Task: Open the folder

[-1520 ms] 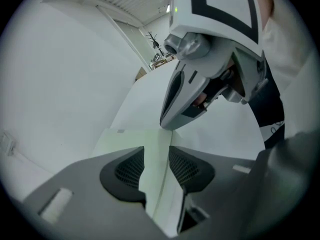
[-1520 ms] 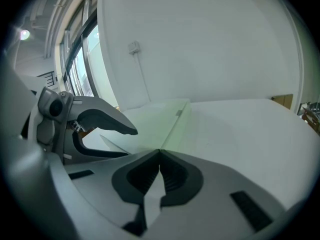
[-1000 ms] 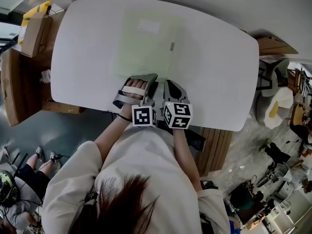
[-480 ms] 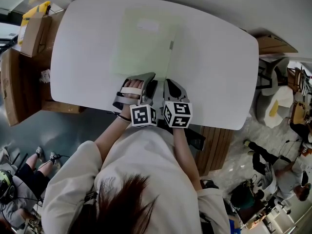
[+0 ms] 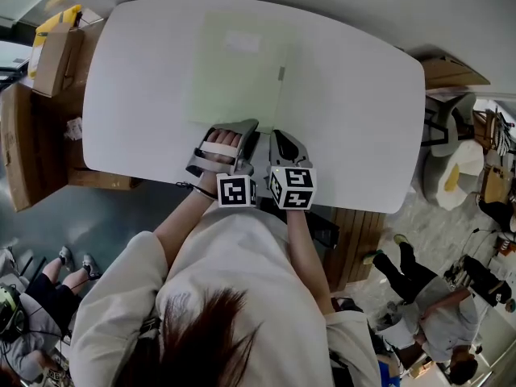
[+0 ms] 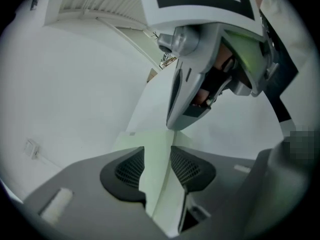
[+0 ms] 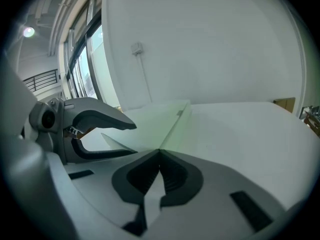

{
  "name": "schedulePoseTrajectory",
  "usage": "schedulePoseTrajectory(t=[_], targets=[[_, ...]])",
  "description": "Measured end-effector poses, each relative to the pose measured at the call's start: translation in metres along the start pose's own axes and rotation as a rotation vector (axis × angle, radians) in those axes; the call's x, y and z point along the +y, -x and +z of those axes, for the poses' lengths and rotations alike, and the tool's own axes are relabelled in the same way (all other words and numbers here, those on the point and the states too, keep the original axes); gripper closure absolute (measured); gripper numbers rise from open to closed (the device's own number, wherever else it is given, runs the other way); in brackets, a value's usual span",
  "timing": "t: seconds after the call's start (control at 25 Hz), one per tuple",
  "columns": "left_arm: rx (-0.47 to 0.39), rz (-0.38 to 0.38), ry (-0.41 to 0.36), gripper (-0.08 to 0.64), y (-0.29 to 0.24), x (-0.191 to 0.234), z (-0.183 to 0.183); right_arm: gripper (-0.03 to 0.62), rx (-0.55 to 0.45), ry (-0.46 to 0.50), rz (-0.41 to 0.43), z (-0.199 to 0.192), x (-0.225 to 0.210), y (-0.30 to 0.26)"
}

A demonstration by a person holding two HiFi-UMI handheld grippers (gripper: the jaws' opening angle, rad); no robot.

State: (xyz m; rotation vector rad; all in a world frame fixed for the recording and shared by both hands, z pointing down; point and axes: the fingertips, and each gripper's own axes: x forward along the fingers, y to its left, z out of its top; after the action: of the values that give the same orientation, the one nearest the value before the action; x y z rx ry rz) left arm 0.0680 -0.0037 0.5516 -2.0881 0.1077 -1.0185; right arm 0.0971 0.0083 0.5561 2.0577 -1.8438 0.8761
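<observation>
Folder [image 5: 238,67] barely shifted, edge inside left claw [image 6: 157,159] (apart)

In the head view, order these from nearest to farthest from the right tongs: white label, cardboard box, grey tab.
From the right tongs:
1. Grey tab, on the folder's right edge.
2. White label, near its far end.
3. Cardboard box, at the far left.

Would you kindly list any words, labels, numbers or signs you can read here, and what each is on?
No readable text in any view.
White label on the folder: too blurred to read.
Left marker cube, right marker cube: black-and-white square patterns, no letters.
Cardboard box: any print too small to read.
</observation>
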Motion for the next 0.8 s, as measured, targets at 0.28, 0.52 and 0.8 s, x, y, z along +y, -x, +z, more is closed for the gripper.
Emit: schedulePoseTrajectory(t=[0.28, 0.52, 0.8], targets=[[-0.034, 0.084, 0.042, 0.552, 0.002, 0.022, 0.005, 0.586, 0.178, 0.078, 0.030, -0.045, 0.009, -0.003], [-0.023, 0.065, 0.065, 0.552, -0.003, 0.033, -0.004, 0.584, -0.016, -0.044, 0.002, -0.001, -0.009, 0.001], [-0.045, -0.094, 0.037, 0.450, -0.016, 0.022, -0.013, 0.584, -0.037, -0.021, 0.003, 0.019, -0.018, -0.010]])
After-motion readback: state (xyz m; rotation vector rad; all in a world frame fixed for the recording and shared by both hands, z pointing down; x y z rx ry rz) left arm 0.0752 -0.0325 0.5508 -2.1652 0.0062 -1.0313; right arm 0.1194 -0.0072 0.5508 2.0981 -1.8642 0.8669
